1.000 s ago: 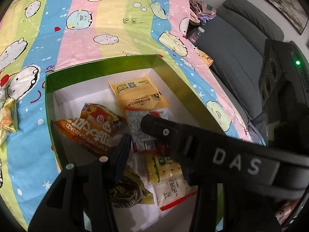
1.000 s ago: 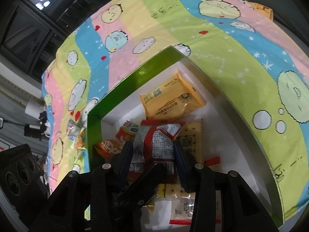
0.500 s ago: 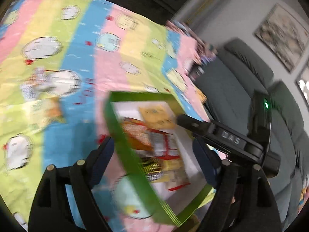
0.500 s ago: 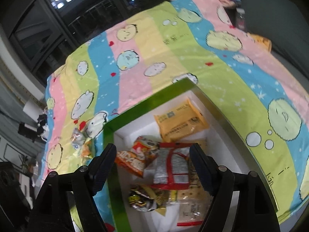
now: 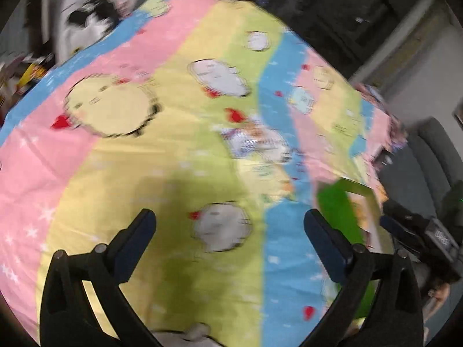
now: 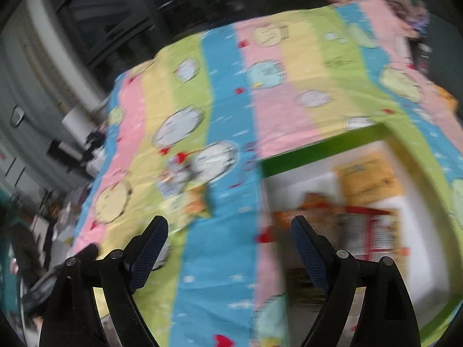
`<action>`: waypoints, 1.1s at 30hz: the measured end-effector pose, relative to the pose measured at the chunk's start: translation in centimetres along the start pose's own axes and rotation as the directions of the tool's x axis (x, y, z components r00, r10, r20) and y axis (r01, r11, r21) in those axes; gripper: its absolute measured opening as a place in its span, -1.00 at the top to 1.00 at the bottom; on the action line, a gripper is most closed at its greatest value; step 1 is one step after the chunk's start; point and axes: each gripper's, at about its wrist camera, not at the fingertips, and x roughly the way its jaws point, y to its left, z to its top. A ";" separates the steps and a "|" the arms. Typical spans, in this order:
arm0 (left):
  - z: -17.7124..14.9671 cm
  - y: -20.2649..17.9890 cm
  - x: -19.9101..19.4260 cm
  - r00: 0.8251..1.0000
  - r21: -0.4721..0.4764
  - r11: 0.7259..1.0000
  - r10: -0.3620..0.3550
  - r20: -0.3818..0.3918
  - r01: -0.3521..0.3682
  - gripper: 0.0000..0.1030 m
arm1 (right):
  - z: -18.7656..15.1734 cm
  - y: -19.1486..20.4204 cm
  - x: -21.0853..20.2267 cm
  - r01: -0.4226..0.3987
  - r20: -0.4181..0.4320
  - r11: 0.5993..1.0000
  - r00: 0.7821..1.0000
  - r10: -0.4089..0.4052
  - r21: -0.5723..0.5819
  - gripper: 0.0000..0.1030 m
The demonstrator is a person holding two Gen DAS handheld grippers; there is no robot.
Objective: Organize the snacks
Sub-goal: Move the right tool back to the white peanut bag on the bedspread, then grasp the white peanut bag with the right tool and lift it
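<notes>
Your left gripper [image 5: 230, 227] no longer sits over the green box [image 5: 338, 211]; one second ago the box filled the centre of the left wrist view, and it now lies at the right edge, with striped bedsheet [image 5: 179, 156] between the opening, empty jaws. Your right gripper [image 6: 230, 234] previously clamped the red-and-white packet [image 6: 373, 231]; that packet now lies inside the box at the right of the right wrist view, clear of the opening jaws. The loose snack packets [image 6: 185, 188] on the sheet have shifted from the left edge toward the frame centre.
</notes>
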 end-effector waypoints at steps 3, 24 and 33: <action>0.4 1.8 0.6 0.998 -0.043 0.998 0.042 -0.036 -0.043 -0.98 | 0.7 3.2 3.0 -0.003 -0.062 0.999 0.998 0.000 -0.046 -0.68; 1.1 4.0 -0.4 0.993 -0.085 0.989 0.120 -0.018 -0.122 -0.98 | 6.3 8.9 23.4 0.164 -0.290 0.978 0.949 -0.121 0.129 -0.10; 0.9 3.7 -0.2 0.990 -0.068 0.988 0.137 -0.020 -0.138 -0.99 | 6.8 10.0 15.1 0.033 -0.169 0.999 0.985 -0.032 0.001 0.19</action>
